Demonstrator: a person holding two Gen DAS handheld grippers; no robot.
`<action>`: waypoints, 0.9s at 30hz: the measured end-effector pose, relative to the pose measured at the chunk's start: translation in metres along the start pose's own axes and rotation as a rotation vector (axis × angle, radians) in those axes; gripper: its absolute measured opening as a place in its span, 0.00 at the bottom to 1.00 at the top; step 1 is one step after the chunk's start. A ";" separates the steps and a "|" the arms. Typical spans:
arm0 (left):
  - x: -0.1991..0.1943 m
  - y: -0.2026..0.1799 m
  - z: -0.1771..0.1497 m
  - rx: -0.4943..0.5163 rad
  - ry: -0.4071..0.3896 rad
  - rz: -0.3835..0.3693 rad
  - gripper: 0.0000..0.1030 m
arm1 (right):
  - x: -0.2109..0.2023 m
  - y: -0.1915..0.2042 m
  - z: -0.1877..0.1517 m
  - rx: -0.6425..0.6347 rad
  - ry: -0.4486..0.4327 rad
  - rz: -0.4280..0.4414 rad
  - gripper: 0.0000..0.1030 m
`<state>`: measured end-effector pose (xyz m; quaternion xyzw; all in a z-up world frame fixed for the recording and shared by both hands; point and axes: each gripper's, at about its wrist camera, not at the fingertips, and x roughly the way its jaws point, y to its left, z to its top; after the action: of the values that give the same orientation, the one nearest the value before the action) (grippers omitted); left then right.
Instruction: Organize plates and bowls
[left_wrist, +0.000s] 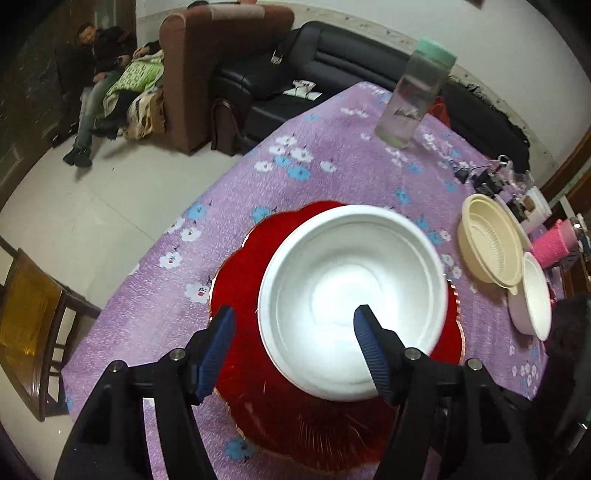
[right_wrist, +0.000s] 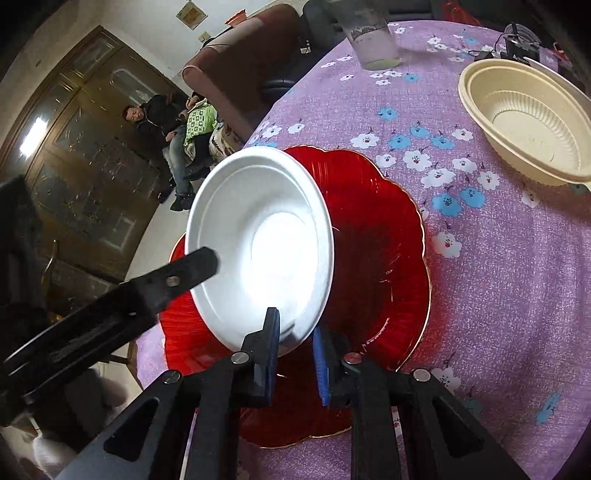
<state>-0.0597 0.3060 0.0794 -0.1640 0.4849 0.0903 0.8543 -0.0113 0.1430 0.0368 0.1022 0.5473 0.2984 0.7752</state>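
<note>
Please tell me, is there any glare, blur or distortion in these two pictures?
Left wrist view: strong fisheye bending of the table edge; the white bowl is overexposed in its centre, its rim slightly blurred. Right wrist view: the same bowl glares white; the bottle is smeared; the corners are dark.

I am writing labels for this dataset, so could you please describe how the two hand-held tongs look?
Both the left tongs and the right tongs have matte black frames with triangular cut-outs and round silver bolt heads. Each finger ends in a dark blue ribbed pad. No cables or markings are visible on them.
</note>
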 end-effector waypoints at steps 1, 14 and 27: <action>-0.004 0.000 -0.001 -0.002 -0.010 -0.005 0.64 | -0.001 0.003 -0.002 -0.007 -0.002 -0.014 0.20; -0.073 0.000 -0.028 -0.006 -0.254 -0.044 0.72 | -0.050 0.020 -0.034 -0.120 -0.113 -0.047 0.52; -0.117 -0.080 -0.076 0.183 -0.503 0.148 0.78 | -0.148 -0.021 -0.085 -0.011 -0.577 -0.191 0.63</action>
<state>-0.1556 0.2044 0.1585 -0.0228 0.2741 0.1463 0.9502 -0.1140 0.0267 0.1114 0.1267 0.3103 0.1857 0.9237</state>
